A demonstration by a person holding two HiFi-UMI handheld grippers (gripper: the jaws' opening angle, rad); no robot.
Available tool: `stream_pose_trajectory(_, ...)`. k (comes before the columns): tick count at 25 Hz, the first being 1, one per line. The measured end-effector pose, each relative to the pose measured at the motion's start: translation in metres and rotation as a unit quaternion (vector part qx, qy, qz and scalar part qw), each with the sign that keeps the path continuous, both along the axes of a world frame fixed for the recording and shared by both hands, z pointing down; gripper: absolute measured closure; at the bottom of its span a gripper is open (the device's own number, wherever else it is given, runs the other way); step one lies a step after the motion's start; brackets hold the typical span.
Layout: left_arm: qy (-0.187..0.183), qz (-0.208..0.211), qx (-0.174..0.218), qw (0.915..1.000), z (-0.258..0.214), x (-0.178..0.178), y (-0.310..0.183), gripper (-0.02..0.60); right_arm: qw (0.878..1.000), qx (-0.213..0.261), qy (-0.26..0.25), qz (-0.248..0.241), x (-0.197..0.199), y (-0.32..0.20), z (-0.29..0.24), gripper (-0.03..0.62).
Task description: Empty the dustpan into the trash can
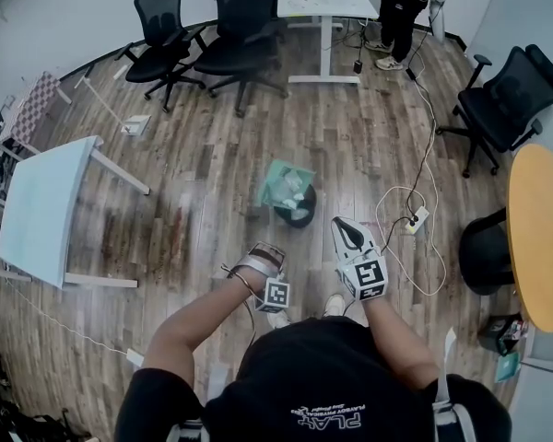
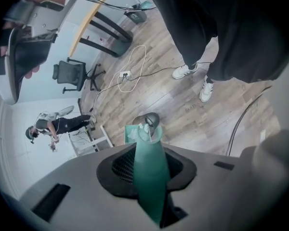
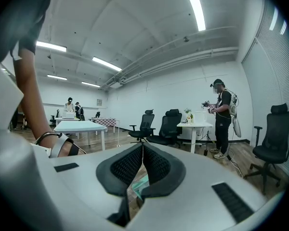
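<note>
Teal plastic dustpan (image 1: 284, 184): in the head view its pan end overlaps the far-left rim of the small round black trash can (image 1: 300, 212), which stands on the wood-plank floor (image 1: 212, 155) just ahead of the person's white sneakers (image 2: 185, 71). Whether pan and rim touch: cannot tell. Pale scraps (image 1: 291, 190) lie in the pan.

Left gripper (image 1: 265, 254): points steeply down. Its 2 jaws pinch the dustpan's long teal handle (image 2: 151, 177). The handle runs between the black pads and on down to the pan, and the can shows just beyond the pan in the left gripper view.

Right gripper (image 1: 347, 228): held just beside the left one, roughly level, aimed across the room. Its 2 jaws are pressed together at the tips with nothing between them. A sliver of teal shows below, through the gap behind the tips.

Surroundings:
- White rectangular table (image 1: 46, 210), well apart to the left.
- White power strip (image 1: 417, 219) with looped cable, on the floor to the right of the can.
- Round wooden table top (image 1: 539, 238) at the right edge.
- 3 black office chairs (image 1: 244, 26) farther off.
- 1 person (image 1: 401, 7) standing by a white desk at the far side.
</note>
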State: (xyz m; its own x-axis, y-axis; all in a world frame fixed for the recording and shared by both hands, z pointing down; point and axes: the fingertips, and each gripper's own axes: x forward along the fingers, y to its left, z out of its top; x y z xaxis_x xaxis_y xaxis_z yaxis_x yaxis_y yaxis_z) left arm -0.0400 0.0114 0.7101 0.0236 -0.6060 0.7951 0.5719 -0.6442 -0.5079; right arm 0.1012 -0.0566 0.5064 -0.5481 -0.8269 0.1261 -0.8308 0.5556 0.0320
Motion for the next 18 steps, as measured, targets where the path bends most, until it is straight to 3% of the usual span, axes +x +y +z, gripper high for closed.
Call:
stream_pose_trajectory(10, -0.068, 0.082, -0.005, 0.9943, 0.023, 0.005, 0.023, 0.471, 1.0, -0.003, -0.004, -0.001, 0.001, -0.001, 0.0, 0.569)
stream_pose_trajectory(15, -0.138, 0.16, 0.007, 0.9773, 0.035, -0.008, 0.033, 0.471, 1.0, -0.005, -0.007, -0.005, 0.0, 0.0, 0.003, 0.569)
stream_pose_trajectory(18, -0.158, 0.185, 0.008, 0.9699, 0.039, -0.012, 0.038, 0.469, 1.0, -0.006, -0.009, -0.006, -0.002, 0.0, 0.004, 0.569)
